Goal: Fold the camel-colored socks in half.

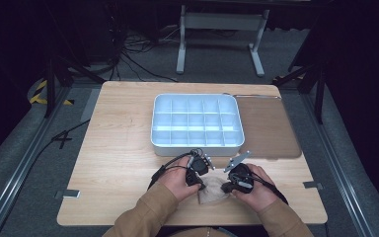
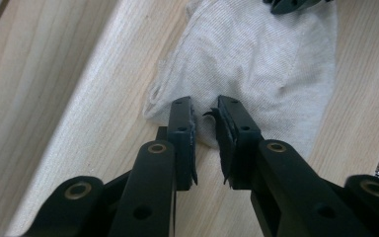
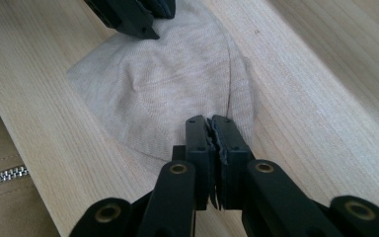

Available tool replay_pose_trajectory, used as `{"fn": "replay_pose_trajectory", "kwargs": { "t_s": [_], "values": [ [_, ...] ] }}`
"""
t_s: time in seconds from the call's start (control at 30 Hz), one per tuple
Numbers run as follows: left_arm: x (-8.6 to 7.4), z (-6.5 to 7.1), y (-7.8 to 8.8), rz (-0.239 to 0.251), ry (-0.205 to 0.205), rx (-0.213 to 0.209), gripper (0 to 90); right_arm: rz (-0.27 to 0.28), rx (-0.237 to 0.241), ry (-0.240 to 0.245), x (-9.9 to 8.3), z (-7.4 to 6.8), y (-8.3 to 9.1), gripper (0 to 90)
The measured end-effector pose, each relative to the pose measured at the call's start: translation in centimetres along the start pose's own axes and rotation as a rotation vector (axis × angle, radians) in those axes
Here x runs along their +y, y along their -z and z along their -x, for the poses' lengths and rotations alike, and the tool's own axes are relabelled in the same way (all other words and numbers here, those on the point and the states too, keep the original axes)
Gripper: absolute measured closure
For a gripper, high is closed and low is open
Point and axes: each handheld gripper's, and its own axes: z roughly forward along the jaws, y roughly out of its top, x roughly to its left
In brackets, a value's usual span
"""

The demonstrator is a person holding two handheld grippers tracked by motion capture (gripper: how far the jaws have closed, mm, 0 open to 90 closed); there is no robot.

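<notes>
White compartment tray [image 1: 197, 144], brown mat [image 1: 269, 128], wooden table [image 1: 118, 148]

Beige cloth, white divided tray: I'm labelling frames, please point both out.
beige cloth [image 2: 256, 64], left gripper view, middle of its fabric.
white divided tray [image 1: 196, 145], high view, its near wall.

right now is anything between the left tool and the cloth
Nothing visible. In the left gripper view the left tool has its jaws slightly apart with their tips right at the edge of the cloth, and only bare table lies around them. The right tool is shut at the cloth's other edge.
</notes>
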Motion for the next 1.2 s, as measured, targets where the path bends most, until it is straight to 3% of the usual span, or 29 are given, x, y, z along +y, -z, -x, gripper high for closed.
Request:
{"fn": "replay_pose_trajectory", "kwargs": {
  "t_s": [0.07,0.1,0.17,0.27,0.33,0.43,0.57,0.63,0.8,0.93,1.2],
  "values": [
    [0.1,-0.1,0.2,0.001,0.002,-0.009,81.7,0.001,-0.005,0.001,0.0,-0.1,0.0,86.7],
    [0.1,-0.1,0.6,0.055,0.019,-0.009,84.2,0.001,-0.007,0.002,0.0,-0.1,0.0,86.8],
    [0.3,0.2,1.0,0.103,0.016,-0.02,87.2,0.0,-0.012,0.005,0.0,-0.2,0.0,86.8],
    [0.6,0.8,1.2,0.144,0.001,-0.025,89.3,-0.001,-0.013,0.007,0.0,-0.2,0.0,86.8],
    [1.0,1.4,1.0,0.146,-0.029,-0.013,89.6,0.002,-0.02,0.007,0.0,-0.3,0.0,86.8],
    [1.3,1.7,-0.1,0.089,-0.05,0.016,89.8,0.003,-0.019,0.005,0.0,-0.4,0.0,86.9],
    [1.2,1.5,-0.6,0.052,-0.022,-0.01,89.9,0.003,-0.024,0.006,-0.1,-0.3,0.0,87.0],
    [1.1,1.2,-0.7,0.038,-0.048,-0.014,89.9,0.009,-0.02,0.002,-0.1,-0.3,-0.1,86.9],
    [0.9,1.6,-0.7,0.076,-0.031,-0.004,89.7,0.024,-0.006,-0.009,-0.3,-0.1,0.1,86.7],
    [0.6,1.5,0.4,0.131,-0.038,-0.019,86.7,0.036,0.001,-0.009,-0.3,-0.2,0.6,83.7],
    [-0.3,0.8,2.6,0.171,-0.013,-0.018,83.9,0.08,0.003,-0.029,-0.5,0.0,2.3,80.6]
  ]
}}
